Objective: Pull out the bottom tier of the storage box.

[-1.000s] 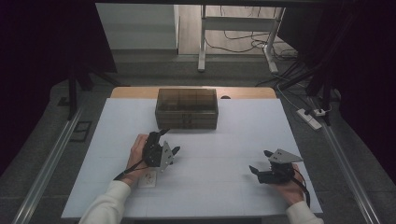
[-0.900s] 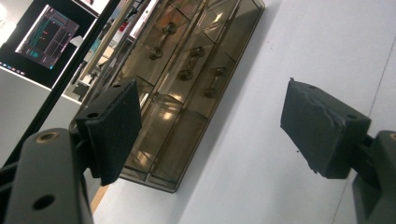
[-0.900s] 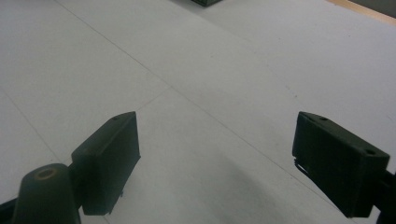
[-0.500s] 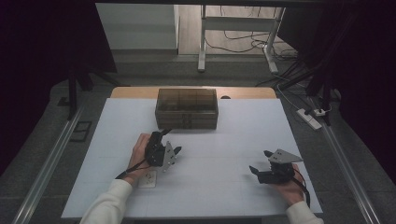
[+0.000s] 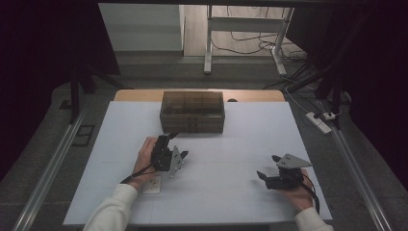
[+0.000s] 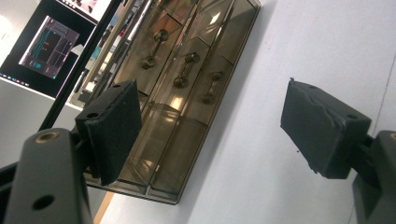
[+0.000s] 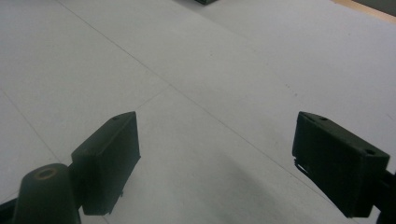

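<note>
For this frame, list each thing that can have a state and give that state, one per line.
Drawer box: upright on the table, all drawers shut, untouched.
Left gripper: open, empty, pointing at the drawer box, just short of it.
Right gripper: open, empty, low over the white table cover, away from the box.

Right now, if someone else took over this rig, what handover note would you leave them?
Left tongs: open, holding nothing, turned on their side and pointed at the front of the brown drawer box, close to it but not touching.
Right tongs: open, holding nothing, low over the white table cover at the near right, well away from the box.
Box: at the far middle of the table, drawers with small metal handles appear shut.
Done: nothing on the box yet.
Left: probably bring the left tongs onto a handle and pull a drawer.
</note>
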`<state>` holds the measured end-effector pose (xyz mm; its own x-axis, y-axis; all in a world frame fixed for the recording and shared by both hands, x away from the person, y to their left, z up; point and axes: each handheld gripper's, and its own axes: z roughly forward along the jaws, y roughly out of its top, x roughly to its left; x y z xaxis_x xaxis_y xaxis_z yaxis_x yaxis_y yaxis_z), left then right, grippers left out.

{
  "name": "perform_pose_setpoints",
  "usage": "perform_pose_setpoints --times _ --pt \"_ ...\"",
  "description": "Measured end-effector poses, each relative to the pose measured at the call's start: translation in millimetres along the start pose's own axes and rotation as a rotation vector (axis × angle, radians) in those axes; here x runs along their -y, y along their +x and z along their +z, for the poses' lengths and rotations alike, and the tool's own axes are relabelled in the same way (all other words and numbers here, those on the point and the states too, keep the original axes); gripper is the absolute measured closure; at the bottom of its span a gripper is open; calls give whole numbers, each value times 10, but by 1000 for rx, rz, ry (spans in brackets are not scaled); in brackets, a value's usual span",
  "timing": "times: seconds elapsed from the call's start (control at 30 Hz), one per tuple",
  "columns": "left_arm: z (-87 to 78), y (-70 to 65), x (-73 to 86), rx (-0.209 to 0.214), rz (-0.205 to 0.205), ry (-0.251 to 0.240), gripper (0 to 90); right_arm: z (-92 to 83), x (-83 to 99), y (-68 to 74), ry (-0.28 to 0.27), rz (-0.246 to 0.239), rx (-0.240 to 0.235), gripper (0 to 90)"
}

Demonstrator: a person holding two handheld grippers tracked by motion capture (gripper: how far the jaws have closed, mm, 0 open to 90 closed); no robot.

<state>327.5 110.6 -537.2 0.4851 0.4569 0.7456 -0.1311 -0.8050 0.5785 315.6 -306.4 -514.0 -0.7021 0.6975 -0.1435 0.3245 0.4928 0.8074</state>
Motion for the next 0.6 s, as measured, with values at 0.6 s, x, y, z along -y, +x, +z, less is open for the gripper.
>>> perform_pose_setpoints --times 0.6 --pt "96 -11 25 0 19 3 206 6 0 0 -1 2 -1 145"
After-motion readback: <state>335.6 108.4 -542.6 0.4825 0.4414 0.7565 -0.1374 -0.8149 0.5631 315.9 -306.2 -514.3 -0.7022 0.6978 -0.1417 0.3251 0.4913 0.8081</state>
